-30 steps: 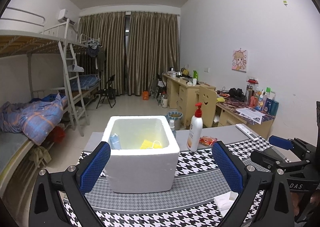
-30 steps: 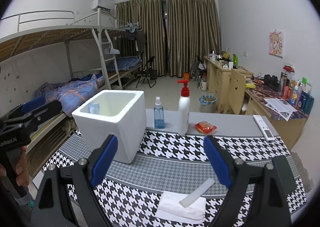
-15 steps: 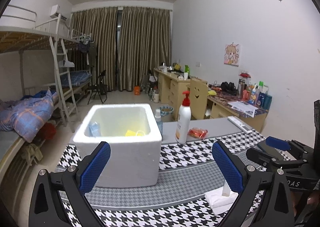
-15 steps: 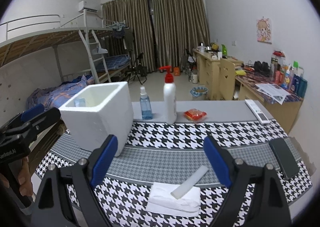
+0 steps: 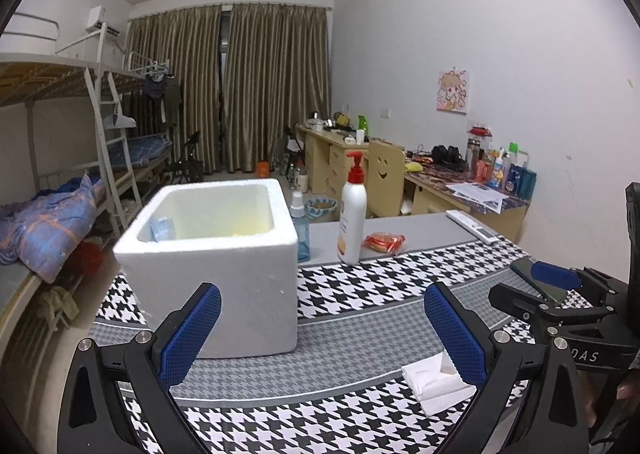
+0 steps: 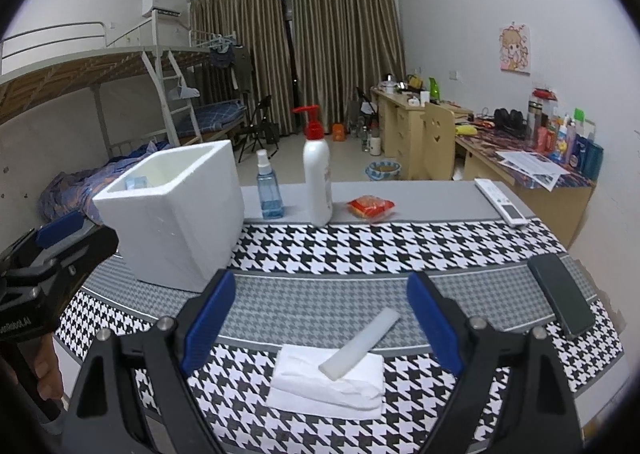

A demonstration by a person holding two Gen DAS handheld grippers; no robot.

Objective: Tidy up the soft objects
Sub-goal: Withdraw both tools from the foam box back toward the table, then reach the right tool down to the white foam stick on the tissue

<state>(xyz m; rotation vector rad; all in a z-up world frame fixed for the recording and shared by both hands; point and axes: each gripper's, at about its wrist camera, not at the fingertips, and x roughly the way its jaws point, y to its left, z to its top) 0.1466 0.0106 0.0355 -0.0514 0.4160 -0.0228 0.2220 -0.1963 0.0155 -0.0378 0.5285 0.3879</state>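
The left hand-held gripper (image 5: 322, 324) is spread wide and holds nothing; its blue pads hang above the surface (image 5: 360, 338), the left one in front of the white foam box (image 5: 216, 254). The right hand-held gripper (image 6: 320, 320) is spread just as wide, also empty, hovering over a folded white tissue (image 6: 326, 384) that lies on the houndstooth cloth near the front edge. A white foam stick (image 6: 360, 342) rests slanted across the tissue, one end on it and the other pointing away toward the far right. The box stands open to the left of the tissue, well apart from it — inside it a pale blue pack (image 5: 162, 228) leans at the left wall and something yellow (image 5: 240, 230) shows at the bottom. Behind the box, toward the far edge, stand a blue spray bottle (image 6: 269, 185) and, just beside it, a white pump bottle (image 6: 317, 173) with a red head; a red snack packet (image 6: 371, 206) lies near the pump bottle. A white remote (image 6: 500, 202) lies at the far right, and a dark phone (image 6: 560, 294) lies at the right edge, near the right pad. Nothing stands between the right hand-held gripper and the tissue.
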